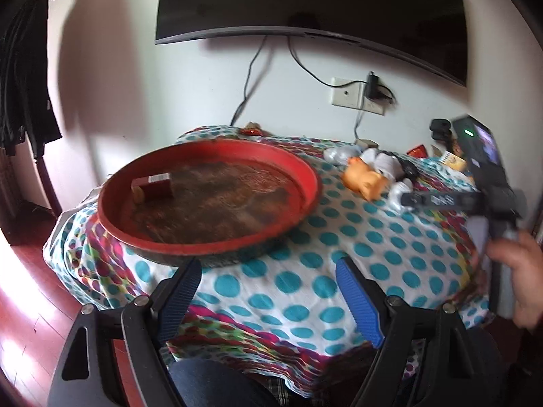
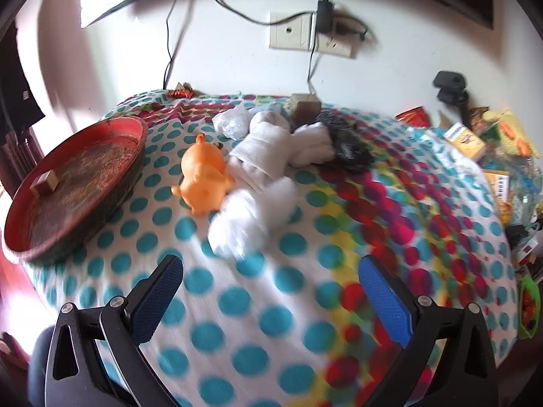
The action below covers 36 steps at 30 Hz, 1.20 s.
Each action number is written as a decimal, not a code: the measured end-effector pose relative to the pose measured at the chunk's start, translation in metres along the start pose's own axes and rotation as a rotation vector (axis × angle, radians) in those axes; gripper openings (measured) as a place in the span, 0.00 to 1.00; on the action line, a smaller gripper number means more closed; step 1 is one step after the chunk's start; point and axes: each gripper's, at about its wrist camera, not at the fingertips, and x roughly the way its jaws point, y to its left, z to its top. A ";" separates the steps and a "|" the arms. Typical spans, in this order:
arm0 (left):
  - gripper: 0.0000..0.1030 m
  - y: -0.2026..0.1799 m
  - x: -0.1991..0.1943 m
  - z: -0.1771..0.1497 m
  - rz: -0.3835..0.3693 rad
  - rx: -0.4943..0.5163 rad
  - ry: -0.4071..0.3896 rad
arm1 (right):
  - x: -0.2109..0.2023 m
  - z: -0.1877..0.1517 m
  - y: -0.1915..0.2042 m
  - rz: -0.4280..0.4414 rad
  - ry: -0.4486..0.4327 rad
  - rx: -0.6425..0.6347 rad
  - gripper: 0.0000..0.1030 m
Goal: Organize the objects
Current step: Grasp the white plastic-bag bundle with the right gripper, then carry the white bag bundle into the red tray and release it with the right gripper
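Observation:
A round red tray (image 1: 115,234) (image 2: 134,125) stands on the left of the dotted tablecloth, with a small red box (image 1: 154,186) (image 2: 45,180) lying in it. An orange toy animal (image 1: 364,180) (image 2: 203,178) lies to the right of the tray, beside white cloth bundles (image 2: 261,156) and a white fluffy lump (image 2: 247,218). My left gripper (image 1: 268,300) hangs open and empty over the table's near edge, just in front of the tray. My right gripper (image 2: 271,300) is open and empty, short of the fluffy lump. In the left wrist view the right gripper's body (image 1: 488,183) is held by a hand (image 1: 522,278).
A black crumpled item (image 2: 349,146) and a clear plastic bag (image 2: 232,120) lie behind the cloths. Packets and small boxes (image 2: 465,139) crowd the table's right edge. Cables hang from a wall socket (image 2: 292,32) under a mounted screen (image 1: 305,3). Dark clothes (image 1: 23,78) hang at left.

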 end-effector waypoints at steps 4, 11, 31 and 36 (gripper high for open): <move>0.81 -0.006 0.000 0.000 -0.052 0.004 -0.004 | 0.027 0.011 0.013 -0.017 0.036 0.014 1.00; 0.81 -0.002 -0.005 0.004 -0.069 0.002 -0.029 | 0.050 0.019 0.012 -0.056 0.066 0.029 0.91; 0.81 -0.010 0.003 -0.001 -0.056 0.024 0.017 | 0.025 0.012 -0.011 -0.070 -0.001 0.063 0.33; 0.81 -0.012 0.004 -0.002 -0.046 0.031 0.024 | 0.003 0.020 -0.005 -0.105 -0.048 0.000 0.33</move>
